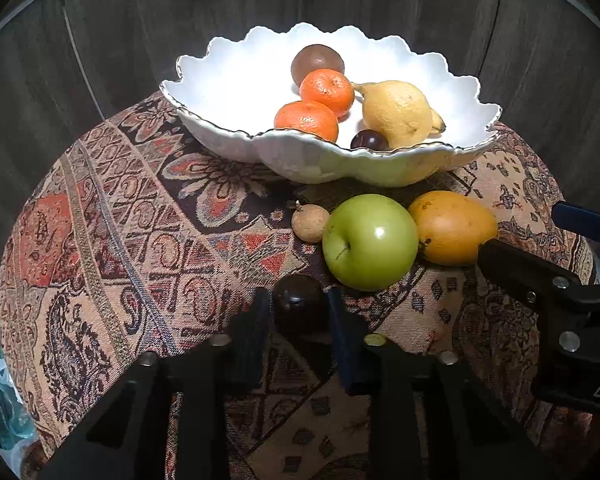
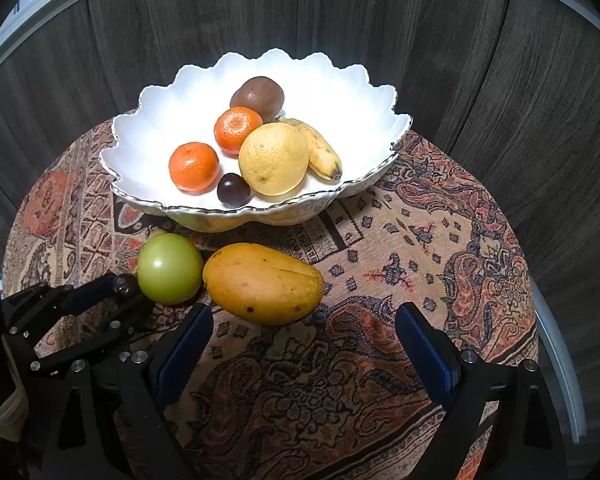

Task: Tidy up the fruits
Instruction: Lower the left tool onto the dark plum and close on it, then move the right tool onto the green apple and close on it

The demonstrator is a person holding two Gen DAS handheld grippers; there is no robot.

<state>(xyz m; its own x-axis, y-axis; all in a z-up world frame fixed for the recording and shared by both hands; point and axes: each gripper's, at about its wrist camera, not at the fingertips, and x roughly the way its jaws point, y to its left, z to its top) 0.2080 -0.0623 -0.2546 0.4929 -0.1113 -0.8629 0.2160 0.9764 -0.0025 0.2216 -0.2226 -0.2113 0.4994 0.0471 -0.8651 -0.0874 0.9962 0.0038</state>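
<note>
My left gripper (image 1: 298,300) is shut on a small dark plum (image 1: 300,304) low over the patterned cloth, just in front of a green apple (image 1: 370,242). A mango (image 1: 452,228) lies right of the apple and a small brown fruit (image 1: 310,224) left of it. Behind them stands a white scalloped bowl (image 1: 228,80) holding two tangerines (image 1: 326,92), a yellow citrus (image 1: 396,112), a small banana, a brown fruit and another dark plum (image 1: 370,140). My right gripper (image 2: 304,316) stands open, its blue pads (image 2: 188,344) wide apart just short of the mango (image 2: 262,282).
The fruits rest on a small round table under a woven patterned cloth (image 2: 440,240), whose edge drops off all around. Dark wood panels (image 2: 500,60) close in behind. A pale plastic bag (image 1: 4,408) hangs beyond the cloth's left edge.
</note>
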